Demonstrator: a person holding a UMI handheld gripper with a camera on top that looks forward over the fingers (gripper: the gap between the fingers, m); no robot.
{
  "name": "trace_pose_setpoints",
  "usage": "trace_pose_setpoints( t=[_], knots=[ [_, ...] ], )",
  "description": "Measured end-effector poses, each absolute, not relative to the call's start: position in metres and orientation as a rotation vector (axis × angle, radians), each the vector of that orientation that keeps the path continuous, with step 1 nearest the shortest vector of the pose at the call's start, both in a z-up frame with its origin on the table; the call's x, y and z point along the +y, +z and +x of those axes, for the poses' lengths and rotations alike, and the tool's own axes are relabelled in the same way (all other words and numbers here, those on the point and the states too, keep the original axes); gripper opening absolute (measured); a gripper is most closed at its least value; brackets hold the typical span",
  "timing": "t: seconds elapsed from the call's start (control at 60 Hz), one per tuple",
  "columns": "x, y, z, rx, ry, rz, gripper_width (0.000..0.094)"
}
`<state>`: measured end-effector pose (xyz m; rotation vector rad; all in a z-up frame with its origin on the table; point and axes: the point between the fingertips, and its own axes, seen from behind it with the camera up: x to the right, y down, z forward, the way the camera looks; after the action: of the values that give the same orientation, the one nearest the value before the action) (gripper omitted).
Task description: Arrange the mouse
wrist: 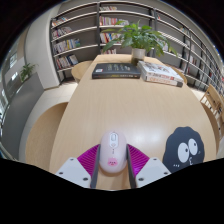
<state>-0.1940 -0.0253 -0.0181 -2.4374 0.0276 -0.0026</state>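
A white mouse (pixel 112 150) with a small pink mark on its rear sits between my gripper's (pixel 112 167) two fingers. The pink pads (pixel 89 158) press against both its sides with no gap showing. The mouse points away from me along the wooden table (pixel 120 105). I cannot tell if it rests on the table or is lifted off it. A round black mouse mat with cartoon eyes (pixel 184 150) lies on the table to the right of the fingers.
A dark book (pixel 115 70) and a stack of books (pixel 160 72) lie at the table's far end, with a potted plant (pixel 135 38) behind them. Bookshelves (pixel 75 35) line the back wall. A chair (pixel 213 100) stands at the right.
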Motion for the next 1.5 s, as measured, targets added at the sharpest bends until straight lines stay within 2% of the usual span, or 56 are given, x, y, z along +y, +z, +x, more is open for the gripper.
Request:
trace_pose_setpoints(
  t=[0.15,0.25,0.317,0.4,0.567,0.633,0.7,0.767,0.817,0.867,1.1,1.267,1.333,1.367,1.5],
  knots=[
    [-0.028,-0.020,-0.194,-0.007,0.008,-2.468,0.0328],
    [-0.030,-0.019,-0.193,-0.056,0.029,-2.498,0.0325],
    [-0.028,-0.004,-0.192,-0.098,0.058,-2.497,0.0324],
    [-0.011,0.052,-0.181,-0.126,0.072,-2.408,0.0325],
    [0.026,0.207,-0.122,-0.139,0.021,-2.161,0.0325],
    [0.028,0.253,-0.091,-0.134,-0.003,-2.080,0.0325],
    [0.025,0.283,-0.059,-0.126,-0.023,-2.028,0.0325],
    [0.019,0.294,-0.026,-0.112,-0.037,-2.021,0.0324],
    [0.014,0.286,-0.003,-0.092,-0.049,-2.029,0.0323],
    [0.002,0.262,0.016,-0.069,-0.036,-2.069,0.0323],
    [-0.055,0.093,0.046,-0.044,-0.009,-2.348,0.0323],
    [-0.080,0.009,0.041,-0.025,0.018,-2.461,0.0345],
    [-0.088,-0.016,0.040,-0.019,0.025,-2.499,0.0369],
    [-0.081,-0.015,0.041,-0.012,0.020,-2.450,0.0386],
    [-0.083,-0.013,0.042,-0.027,0.007,-2.464,0.0470]
  ],
)
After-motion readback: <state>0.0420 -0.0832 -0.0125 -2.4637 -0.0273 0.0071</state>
